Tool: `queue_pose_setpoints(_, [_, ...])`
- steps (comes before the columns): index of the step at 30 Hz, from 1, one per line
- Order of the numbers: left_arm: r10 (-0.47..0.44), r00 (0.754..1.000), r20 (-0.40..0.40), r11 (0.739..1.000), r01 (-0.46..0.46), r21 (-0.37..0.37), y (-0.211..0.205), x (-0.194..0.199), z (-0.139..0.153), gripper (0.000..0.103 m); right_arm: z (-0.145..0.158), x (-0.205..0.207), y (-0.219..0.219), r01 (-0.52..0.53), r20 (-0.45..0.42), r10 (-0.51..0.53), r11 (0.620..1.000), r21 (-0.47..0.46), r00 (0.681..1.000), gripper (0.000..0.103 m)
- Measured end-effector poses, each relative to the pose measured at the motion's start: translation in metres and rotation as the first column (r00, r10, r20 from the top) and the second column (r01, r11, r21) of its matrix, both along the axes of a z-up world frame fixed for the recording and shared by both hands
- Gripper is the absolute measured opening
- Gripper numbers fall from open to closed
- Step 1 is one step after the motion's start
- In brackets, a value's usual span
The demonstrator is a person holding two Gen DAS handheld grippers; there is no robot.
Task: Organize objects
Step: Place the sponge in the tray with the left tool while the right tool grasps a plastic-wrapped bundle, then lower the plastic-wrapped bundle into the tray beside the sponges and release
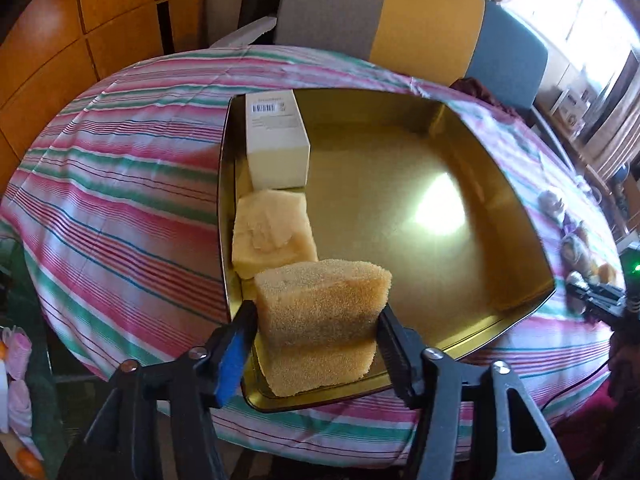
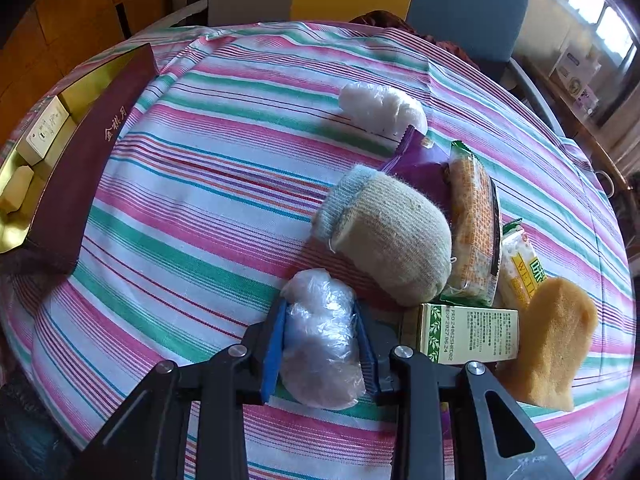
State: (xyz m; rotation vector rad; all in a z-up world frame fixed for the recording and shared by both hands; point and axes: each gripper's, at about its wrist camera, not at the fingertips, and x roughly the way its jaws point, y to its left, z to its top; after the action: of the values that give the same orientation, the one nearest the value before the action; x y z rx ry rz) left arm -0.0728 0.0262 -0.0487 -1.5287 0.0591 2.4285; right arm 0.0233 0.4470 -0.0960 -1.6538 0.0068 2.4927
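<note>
Left wrist view: the left claw (image 1: 316,332) grips a tan sponge (image 1: 320,308) at its two sides, low over the near corner of the gold tray (image 1: 500,208), in line behind a pale block (image 1: 272,232) and a white box (image 1: 276,140). The sponge looks light and soft, so a gentle squeeze mid-body should do. In the other view, the right claw (image 2: 320,344) is closed on a crinkled plastic-wrapped bundle (image 2: 320,340), probably slippery and squashy, resting on the counter's striped cloth (image 2: 180,220). That cloth is wrinkled and could drag. Chairs (image 2: 468,4) and a bright window (image 2: 592,12) stand beyond.
</note>
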Motion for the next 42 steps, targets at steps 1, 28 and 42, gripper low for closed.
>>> queue_pose_setpoints(1, [0.004, 1.000, 0.001, 1.000, -0.004, -0.002, 0.000, 0.001, -0.001, 0.066, 0.000, 0.000, 0.000, -0.001, 0.000, 0.001, 1.000, 0.002, 1.000, 0.034])
queue_pose_setpoints(28, [0.197, 0.960, -0.197, 0.977, -0.176, 0.121, -0.061, 0.025, 0.033, 0.066, 0.074, -0.003, -0.069, -0.081, -0.237, 0.030, 0.975, -0.209, 0.971, 0.033])
queue_pose_setpoints(42, [0.247, 0.957, -0.150, 0.958, -0.217, 0.188, -0.088, 0.026, 0.015, 0.066, 0.029, -0.082, -0.279, -0.347, -0.142, 0.320, 0.900, -0.263, 0.937, 0.036])
